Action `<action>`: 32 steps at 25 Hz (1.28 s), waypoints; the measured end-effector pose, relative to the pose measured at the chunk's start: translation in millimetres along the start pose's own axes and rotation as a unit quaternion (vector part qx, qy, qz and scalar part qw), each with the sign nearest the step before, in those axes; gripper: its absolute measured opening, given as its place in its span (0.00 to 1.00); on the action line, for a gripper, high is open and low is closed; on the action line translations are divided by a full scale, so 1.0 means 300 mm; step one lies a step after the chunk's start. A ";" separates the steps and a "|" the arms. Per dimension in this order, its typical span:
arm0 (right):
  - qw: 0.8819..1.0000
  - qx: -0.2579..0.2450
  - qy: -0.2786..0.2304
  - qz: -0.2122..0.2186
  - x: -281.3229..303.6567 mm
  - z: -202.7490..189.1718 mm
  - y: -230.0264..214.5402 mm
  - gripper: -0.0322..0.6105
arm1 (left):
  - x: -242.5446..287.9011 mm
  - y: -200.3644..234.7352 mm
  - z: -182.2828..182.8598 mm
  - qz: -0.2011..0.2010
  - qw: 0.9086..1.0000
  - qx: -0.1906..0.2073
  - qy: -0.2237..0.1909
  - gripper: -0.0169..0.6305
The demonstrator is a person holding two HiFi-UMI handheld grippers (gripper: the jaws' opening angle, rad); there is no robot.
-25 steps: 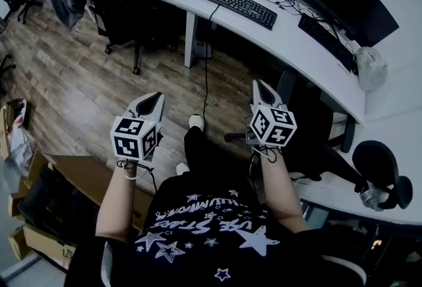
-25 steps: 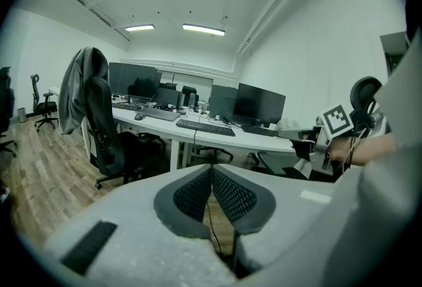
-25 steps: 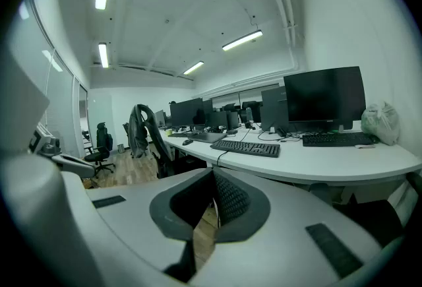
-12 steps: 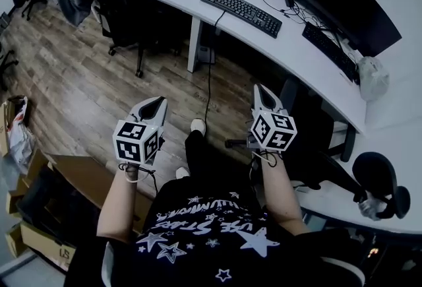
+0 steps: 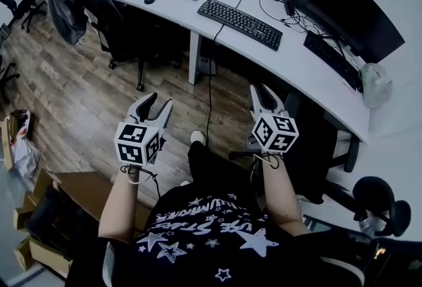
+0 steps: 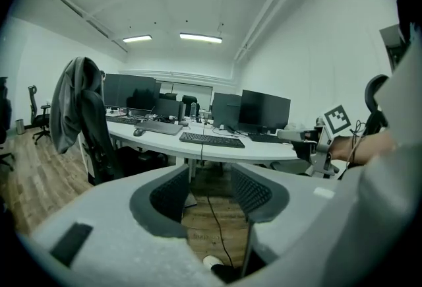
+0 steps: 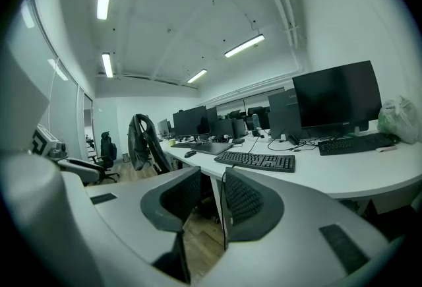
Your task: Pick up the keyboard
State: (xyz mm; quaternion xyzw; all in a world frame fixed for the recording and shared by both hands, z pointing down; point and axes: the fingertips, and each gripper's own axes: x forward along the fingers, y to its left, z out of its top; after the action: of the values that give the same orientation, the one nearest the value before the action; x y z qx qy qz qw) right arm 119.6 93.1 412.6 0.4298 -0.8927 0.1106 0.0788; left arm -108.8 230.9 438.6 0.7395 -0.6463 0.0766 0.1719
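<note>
No word, brand or number can be read with certainty. Two lines of white block lettering are printed across the black cotton T-shirt [image 5: 211, 220] at six o'clock in the head view, set among white stars. The lettering is seen upside down and creased, so whole words are not made out. Black-and-white square code patterns, not letters, are carried on the left white plastic cube [image 5: 138, 142] at nine o'clock and the right white plastic cube [image 5: 275, 132] at three o'clock. One such pattern is also seen on the right cube [image 6: 337, 119] at three o'clock in the left gripper view. The key legends on the long black keyboard [image 5: 239, 14] at twelve o'clock are too small to be read.
</note>
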 end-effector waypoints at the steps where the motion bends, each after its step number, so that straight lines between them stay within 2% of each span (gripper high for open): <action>1: 1.000 0.005 0.002 0.003 0.027 0.005 -0.011 0.25 | 0.030 0.006 0.010 -0.005 1.000 0.005 0.004 0.36; 2: 1.000 0.008 0.003 0.004 0.055 0.011 -0.025 0.28 | 0.060 0.011 0.019 -0.010 1.000 0.011 0.007 0.40; 6: 1.000 0.015 0.011 -0.005 0.179 0.024 -0.102 0.52 | 0.192 0.045 0.069 -0.032 0.999 0.028 0.012 0.55; 9: 0.999 0.031 0.016 -0.013 0.277 0.038 -0.184 0.59 | 0.315 0.072 0.119 -0.044 0.999 0.027 0.017 0.60; 15: 0.998 0.057 0.018 -0.031 0.443 0.082 -0.351 0.62 | 0.565 0.090 0.220 -0.064 0.996 0.049 0.032 0.63; 24: 0.993 0.095 0.030 -0.055 0.610 0.051 -0.593 0.63 | 0.918 0.100 0.320 -0.094 0.990 0.085 0.058 0.64; 29: 0.993 0.095 0.044 -0.051 0.665 0.044 -0.678 0.64 | 1.034 0.112 0.356 -0.091 0.990 0.089 0.061 0.64; 32: 0.993 0.090 0.068 -0.032 0.695 0.030 -0.689 0.65 | 1.075 0.115 0.354 -0.096 0.988 0.093 0.072 0.64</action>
State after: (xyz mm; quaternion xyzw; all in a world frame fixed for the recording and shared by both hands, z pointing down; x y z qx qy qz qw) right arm 152.7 -191.0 479.8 0.4547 -0.8575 0.2171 0.1038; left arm -105.0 -110.2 453.4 0.8037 -0.5479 0.1726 0.1555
